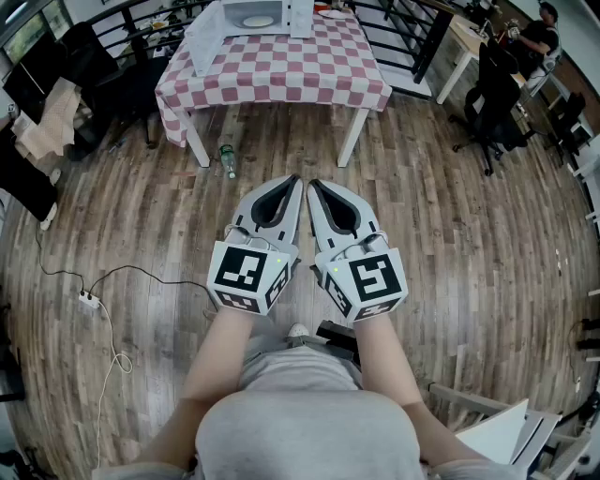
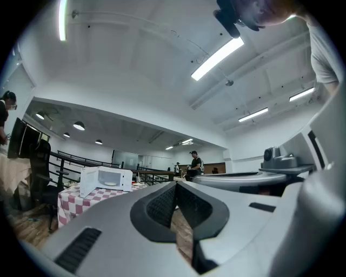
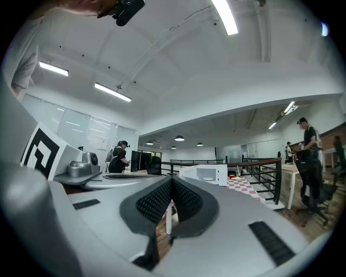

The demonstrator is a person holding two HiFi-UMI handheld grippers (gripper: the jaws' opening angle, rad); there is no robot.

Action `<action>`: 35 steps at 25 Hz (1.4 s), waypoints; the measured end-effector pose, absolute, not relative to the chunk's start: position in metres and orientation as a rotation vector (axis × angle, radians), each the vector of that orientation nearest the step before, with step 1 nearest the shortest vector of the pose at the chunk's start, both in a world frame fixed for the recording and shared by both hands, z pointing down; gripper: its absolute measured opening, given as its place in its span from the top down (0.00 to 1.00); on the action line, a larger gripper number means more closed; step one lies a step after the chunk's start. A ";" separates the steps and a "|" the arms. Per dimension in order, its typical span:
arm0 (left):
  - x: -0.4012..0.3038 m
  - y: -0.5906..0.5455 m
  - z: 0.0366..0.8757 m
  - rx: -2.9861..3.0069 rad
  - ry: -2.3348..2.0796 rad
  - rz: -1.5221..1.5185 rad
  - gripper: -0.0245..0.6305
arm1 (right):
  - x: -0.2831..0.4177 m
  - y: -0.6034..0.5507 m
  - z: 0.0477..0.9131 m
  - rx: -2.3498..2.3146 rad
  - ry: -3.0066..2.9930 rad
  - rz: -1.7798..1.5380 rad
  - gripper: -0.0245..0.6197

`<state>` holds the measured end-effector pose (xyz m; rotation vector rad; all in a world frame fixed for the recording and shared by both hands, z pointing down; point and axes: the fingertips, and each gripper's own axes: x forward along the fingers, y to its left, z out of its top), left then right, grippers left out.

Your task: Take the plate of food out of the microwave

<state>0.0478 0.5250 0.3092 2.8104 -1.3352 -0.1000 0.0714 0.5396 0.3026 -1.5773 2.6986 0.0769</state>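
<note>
Black ribbed pads (image 2: 161, 204) on the left gripper (image 1: 293, 180) are shut tip to tip, nothing between them. Right gripper (image 1: 313, 184) is the same: pads closed, empty. Both are held level, side by side, almost touching, out in front of the person's waist, noses aimed at the table (image 1: 281, 80).

Key relation: the plate (image 3: 208, 179) is straight ahead and well apart from both, with open floor (image 1: 450, 244) between. It lies flat inside the microwave (image 1: 255, 17), which sits at the table's far edge, about mid-width. The cavity faces the grippers. The door (image 1: 204, 39) is already open, swung out toward the table's left edge. The plate is round, so there's no long axis to line up on; what counts is the bit of rim facing out of the opening.

The microwave is a touch left of the line between the grippers, so the left one is marginally nearer. But the open door stands on that side, so my read is the right gripper has the cleaner way in. Either way it's walk up first, then open the jaws before reaching.

Surface: red-and-white check cloth draped over the table edges. It could drag if the plate gets slid across it.

Room: wood-plank floor. Bottle (image 1: 227, 161) lies by the table's front-left leg; power strip (image 1: 89, 300) and cable are off left. Neither is in the straight path. Black railing (image 1: 403, 28) runs behind the table, with people at desks far right.
</note>
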 end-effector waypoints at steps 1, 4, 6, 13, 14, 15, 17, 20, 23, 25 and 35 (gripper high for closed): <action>0.049 0.527 0.308 2.814 -1.334 -0.102 0.96 | 0.072 0.541 0.302 -1.577 2.698 0.078 0.92; 0.052 0.531 0.308 2.824 -1.333 -0.104 0.96 | 0.074 0.546 0.303 -1.578 2.696 0.079 0.92; 0.050 0.533 0.309 2.822 -1.337 -0.107 0.96 | 0.074 0.548 0.305 -1.578 2.699 0.077 0.92; 0.037 0.533 0.312 2.783 -1.369 -0.119 0.96 | 0.070 0.545 0.306 -1.564 2.704 0.071 0.92; 0.036 0.530 0.312 2.780 -1.370 -0.124 0.96 | 0.068 0.543 0.306 -1.556 2.706 0.069 0.92; 0.035 0.527 0.311 2.778 -1.369 -0.129 0.96 | 0.066 0.541 0.305 -1.550 2.709 0.070 0.92; 0.033 0.519 0.311 2.776 -1.365 -0.132 0.96 | 0.062 0.534 0.304 -1.547 2.719 0.080 0.92; 0.033 0.507 0.313 2.781 -1.347 -0.136 0.96 | 0.061 0.524 0.305 -1.558 2.720 0.091 0.92; 0.034 0.495 0.314 2.795 -1.302 -0.169 0.96 | 0.063 0.510 0.309 -1.579 2.704 0.079 0.92; 0.031 0.484 0.314 2.799 -1.274 -0.185 0.96 | 0.061 0.497 0.310 -1.594 2.689 0.064 0.92; 0.001 0.414 0.322 2.715 -1.223 -0.214 0.96 | 0.037 0.433 0.315 -1.587 2.672 0.027 0.92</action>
